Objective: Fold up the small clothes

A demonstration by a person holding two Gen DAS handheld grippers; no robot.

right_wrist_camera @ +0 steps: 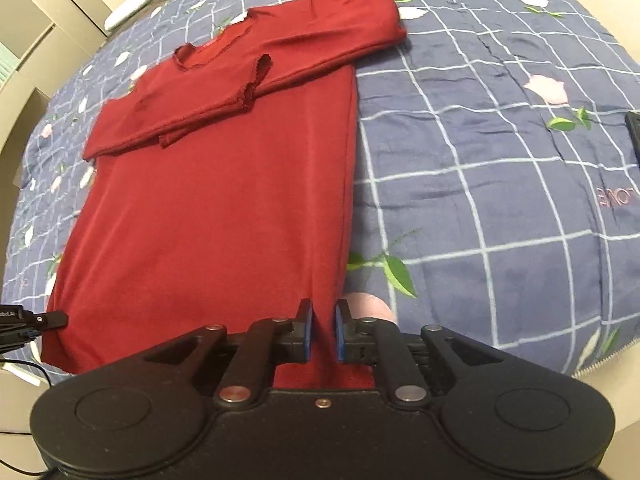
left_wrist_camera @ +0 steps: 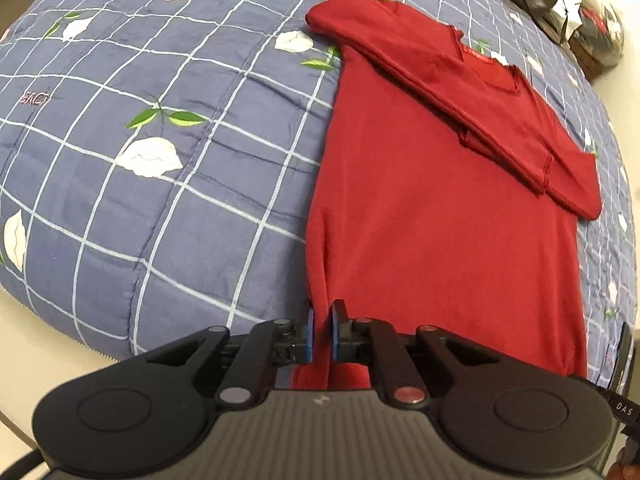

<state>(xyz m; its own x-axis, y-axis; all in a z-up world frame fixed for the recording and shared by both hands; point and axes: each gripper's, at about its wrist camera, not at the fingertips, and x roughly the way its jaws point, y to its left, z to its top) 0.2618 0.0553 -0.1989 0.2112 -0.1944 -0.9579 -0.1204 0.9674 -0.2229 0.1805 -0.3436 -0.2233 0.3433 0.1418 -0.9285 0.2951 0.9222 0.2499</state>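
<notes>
With both sleeves already folded across its chest, the red shirt [left_wrist_camera: 432,216] lies flat on the bed [left_wrist_camera: 168,200] ahead, my left gripper [left_wrist_camera: 322,334] and right gripper [right_wrist_camera: 323,334] each pinching 1 hem corner, lengthwise fold outstanding.

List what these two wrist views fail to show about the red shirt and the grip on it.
- Red shirt hem: both views, hidden beneath the gripper bodies.
- Left gripper, right gripper: pads close on fabric; grip firmness unreadable.
- Neck label: too small.
- Shirt's underside: against the quilt.
</notes>
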